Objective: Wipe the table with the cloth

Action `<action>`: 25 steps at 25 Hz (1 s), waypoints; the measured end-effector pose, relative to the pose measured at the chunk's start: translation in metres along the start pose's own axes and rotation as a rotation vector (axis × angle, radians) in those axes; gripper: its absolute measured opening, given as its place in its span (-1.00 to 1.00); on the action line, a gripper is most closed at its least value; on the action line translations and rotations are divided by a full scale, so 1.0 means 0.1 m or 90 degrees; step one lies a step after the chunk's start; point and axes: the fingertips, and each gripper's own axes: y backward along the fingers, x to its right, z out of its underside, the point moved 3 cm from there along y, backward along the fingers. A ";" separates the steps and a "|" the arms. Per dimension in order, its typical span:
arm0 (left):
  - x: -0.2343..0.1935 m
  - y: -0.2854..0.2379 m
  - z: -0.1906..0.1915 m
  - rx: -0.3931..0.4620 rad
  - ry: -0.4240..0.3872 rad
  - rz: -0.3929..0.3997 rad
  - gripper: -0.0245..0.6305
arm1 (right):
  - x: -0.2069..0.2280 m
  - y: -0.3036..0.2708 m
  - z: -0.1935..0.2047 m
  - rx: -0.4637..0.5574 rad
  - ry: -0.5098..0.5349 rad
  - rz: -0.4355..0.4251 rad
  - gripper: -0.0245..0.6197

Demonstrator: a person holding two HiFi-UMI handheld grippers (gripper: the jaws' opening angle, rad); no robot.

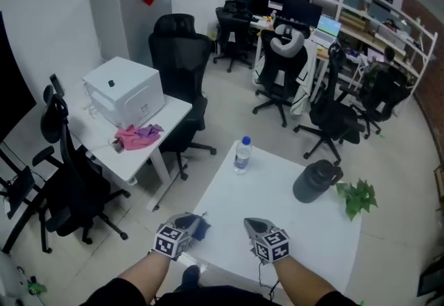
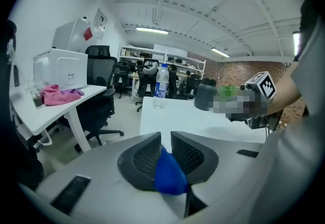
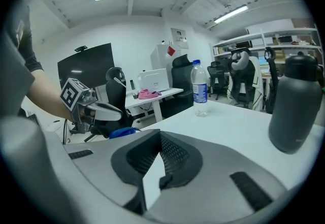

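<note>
A blue cloth (image 1: pixel 202 228) hangs at the near left edge of the white table (image 1: pixel 277 193), pinched in my left gripper (image 1: pixel 189 221). In the left gripper view the cloth (image 2: pixel 170 174) bulges out from between the two dark pads, which stand close together around it. My right gripper (image 1: pixel 254 225) rests over the table's near edge, a hand's width to the right, its jaws shut with nothing between them. From the right gripper view (image 3: pixel 160 134) I see the left gripper (image 3: pixel 101 112) and the cloth (image 3: pixel 124 131) off to the left.
A water bottle (image 1: pixel 241 155) stands at the table's far left edge, a dark jug (image 1: pixel 316 182) and a small green plant (image 1: pixel 357 197) at the right. To the left is a side desk (image 1: pixel 173 114) with a white box and a pink cloth (image 1: pixel 137 135). Office chairs stand around.
</note>
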 end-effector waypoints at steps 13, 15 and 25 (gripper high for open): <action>0.04 -0.33 0.73 -0.248 -0.100 0.029 -0.13 | -0.41 -0.29 0.02 -0.024 0.017 -0.040 -0.90; 0.04 -0.37 0.74 -0.269 -0.119 0.023 -0.25 | -0.37 -0.24 0.04 -0.023 0.013 -0.034 -0.90; 0.65 -0.64 0.05 -0.261 -0.110 0.119 -0.39 | 0.10 0.26 0.12 0.010 -0.034 0.041 -0.90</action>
